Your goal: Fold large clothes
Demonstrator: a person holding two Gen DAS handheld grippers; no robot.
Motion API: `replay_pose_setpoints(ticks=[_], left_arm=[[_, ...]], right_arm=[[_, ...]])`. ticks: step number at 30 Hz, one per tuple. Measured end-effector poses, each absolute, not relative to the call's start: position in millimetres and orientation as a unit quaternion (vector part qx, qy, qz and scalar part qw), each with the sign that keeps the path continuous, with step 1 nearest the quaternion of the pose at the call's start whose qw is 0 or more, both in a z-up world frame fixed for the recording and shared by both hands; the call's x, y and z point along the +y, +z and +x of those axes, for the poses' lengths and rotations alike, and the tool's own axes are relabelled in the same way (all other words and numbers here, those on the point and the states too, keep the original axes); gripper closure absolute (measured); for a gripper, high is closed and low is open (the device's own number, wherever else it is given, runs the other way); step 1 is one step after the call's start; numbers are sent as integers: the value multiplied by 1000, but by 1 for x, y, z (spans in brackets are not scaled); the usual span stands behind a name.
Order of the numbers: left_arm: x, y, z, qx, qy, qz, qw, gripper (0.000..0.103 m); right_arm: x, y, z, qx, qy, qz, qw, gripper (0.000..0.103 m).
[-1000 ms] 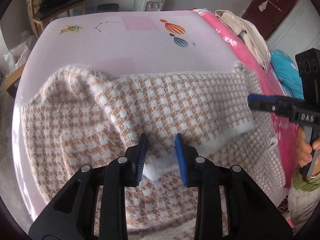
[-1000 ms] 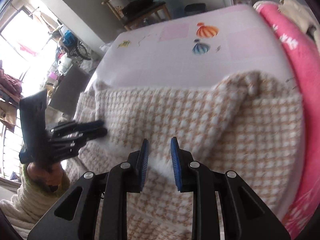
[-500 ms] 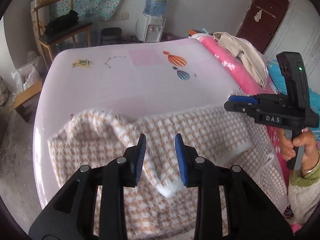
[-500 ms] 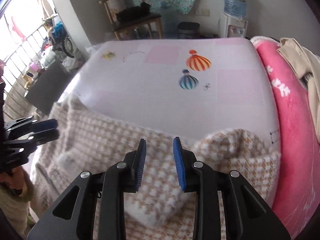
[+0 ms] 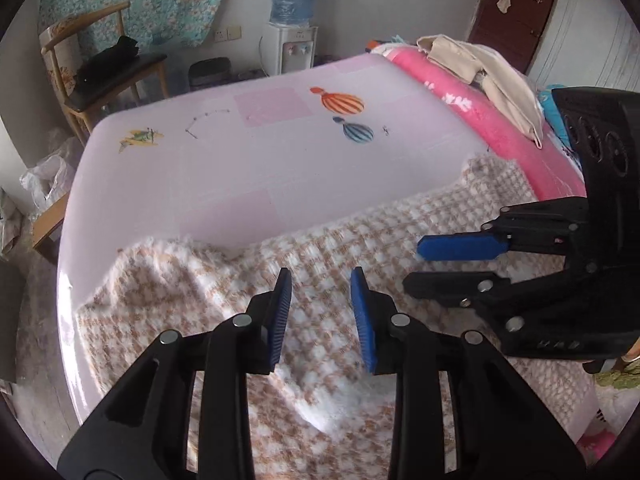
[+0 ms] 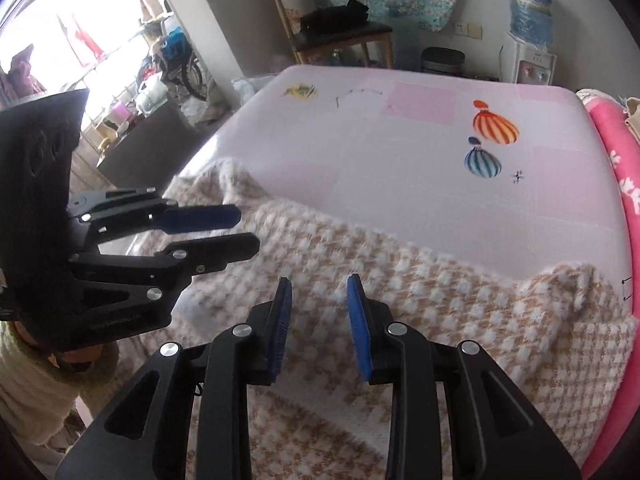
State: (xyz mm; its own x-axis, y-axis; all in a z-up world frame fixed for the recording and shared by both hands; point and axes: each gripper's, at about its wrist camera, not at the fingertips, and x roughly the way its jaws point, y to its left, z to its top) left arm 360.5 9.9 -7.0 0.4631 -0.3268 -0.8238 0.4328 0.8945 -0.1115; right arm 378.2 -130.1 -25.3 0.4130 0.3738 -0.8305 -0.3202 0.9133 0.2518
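Moved: both grippers lifted off the checked garment [image 5: 400, 232]
Left gripper [image 5: 320, 312]: spread, nothing pinched
Right gripper [image 6: 318, 314]: spread, nothing pinched

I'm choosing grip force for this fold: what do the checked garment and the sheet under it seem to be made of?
The checked garment looks like a thick, fuzzy knit, perhaps wool or acrylic: its white edges are fluffy and it lies in soft bulky folds. The pale pink sheet looks like thin smooth woven cloth, maybe cotton or polyester, matte with a faint sheen and printed balloons.

Checked garment [image 5: 328, 344] blurred, near edge cut off
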Motion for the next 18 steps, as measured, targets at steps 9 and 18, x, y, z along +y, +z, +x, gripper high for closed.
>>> replay_pose_setpoints(ticks=[9,18], left_arm=[[14,-23,330,471,-216,96,850,69],[22,-22,325,469,-202,62,857,68]], right_arm=[[-178,-29,330,507,199,57,837,75],[-183,-23,329,508,119,58,851,72]])
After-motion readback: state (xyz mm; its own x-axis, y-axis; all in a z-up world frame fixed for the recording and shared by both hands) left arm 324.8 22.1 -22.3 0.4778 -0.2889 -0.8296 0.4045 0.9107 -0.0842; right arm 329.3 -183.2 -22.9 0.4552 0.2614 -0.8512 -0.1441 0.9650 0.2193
